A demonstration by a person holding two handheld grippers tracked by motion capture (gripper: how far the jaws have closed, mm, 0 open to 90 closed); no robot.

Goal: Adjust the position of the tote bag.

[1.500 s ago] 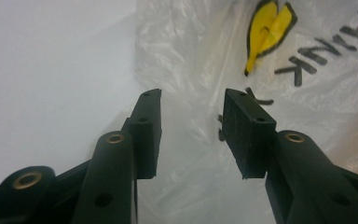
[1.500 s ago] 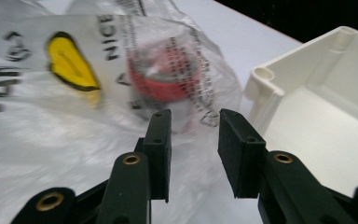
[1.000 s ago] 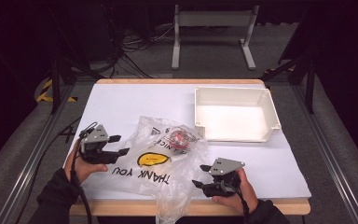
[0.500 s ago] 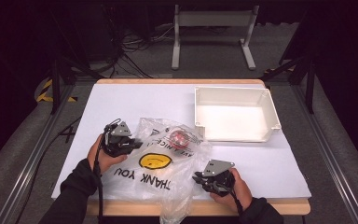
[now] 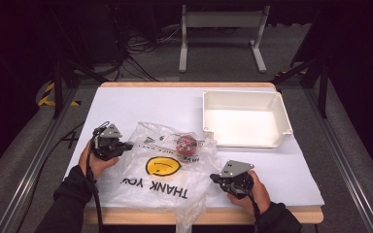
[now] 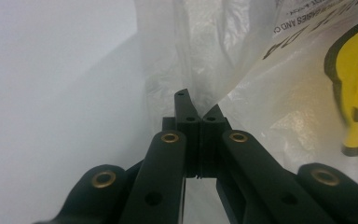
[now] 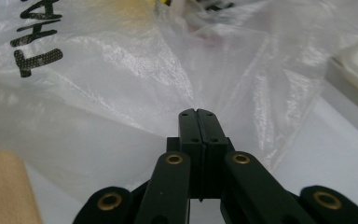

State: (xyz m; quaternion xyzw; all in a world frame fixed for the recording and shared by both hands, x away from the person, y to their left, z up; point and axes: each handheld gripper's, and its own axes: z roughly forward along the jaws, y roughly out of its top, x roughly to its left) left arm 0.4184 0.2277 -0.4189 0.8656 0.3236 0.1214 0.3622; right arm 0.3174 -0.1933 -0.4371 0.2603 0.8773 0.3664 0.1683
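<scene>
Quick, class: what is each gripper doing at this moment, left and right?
Left gripper: jaws just closed, pinching the edge of the plastic bag.
Right gripper: jaws just closed, pinching the bag's film at its other side.

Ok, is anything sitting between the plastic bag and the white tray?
Nothing visible. The plastic bag lies just left of the white tray, with bare table cover between them. Both the left gripper and the right gripper are pinched on its edges.
</scene>
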